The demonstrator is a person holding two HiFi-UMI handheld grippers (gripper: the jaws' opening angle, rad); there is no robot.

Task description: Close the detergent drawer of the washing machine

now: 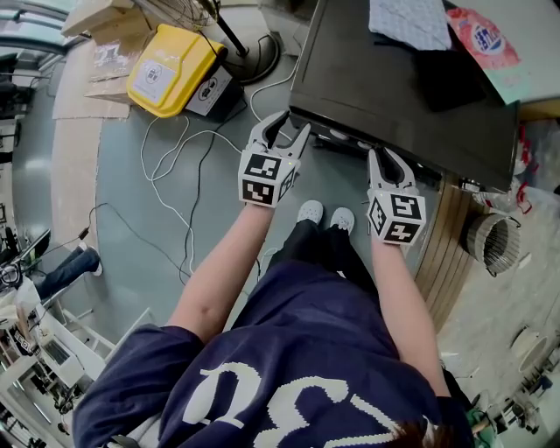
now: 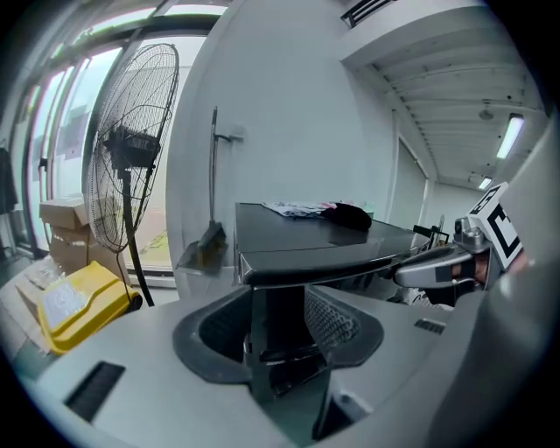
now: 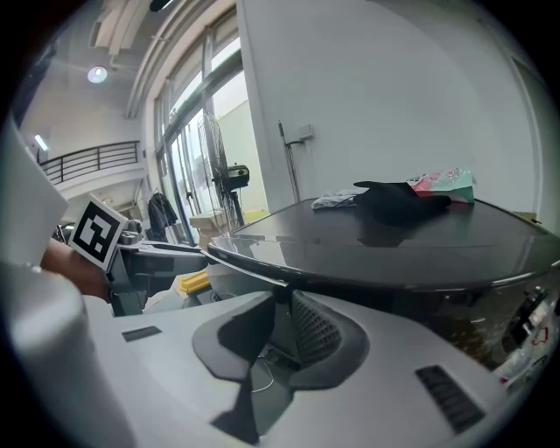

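Note:
The washing machine (image 1: 394,79) is a dark top-down slab at the upper right; its lid also shows in the left gripper view (image 2: 306,232) and the right gripper view (image 3: 394,245). My left gripper (image 1: 284,131) sits at the machine's front left corner, open. The dark front face under the lid fills the gap between its jaws (image 2: 280,337), and the pads stand off it. My right gripper (image 1: 389,162) is further right along the front edge, open a little, with only floor and a cable showing through the gap (image 3: 276,337). I cannot make out the detergent drawer itself.
A yellow case (image 1: 171,70) and white cables (image 1: 184,175) lie on the floor to the left. A standing fan (image 2: 131,149) is beside the machine. A cloth (image 1: 409,22) and a pink packet (image 1: 481,35) lie on the lid. Wooden slats (image 1: 451,245) stand to the right.

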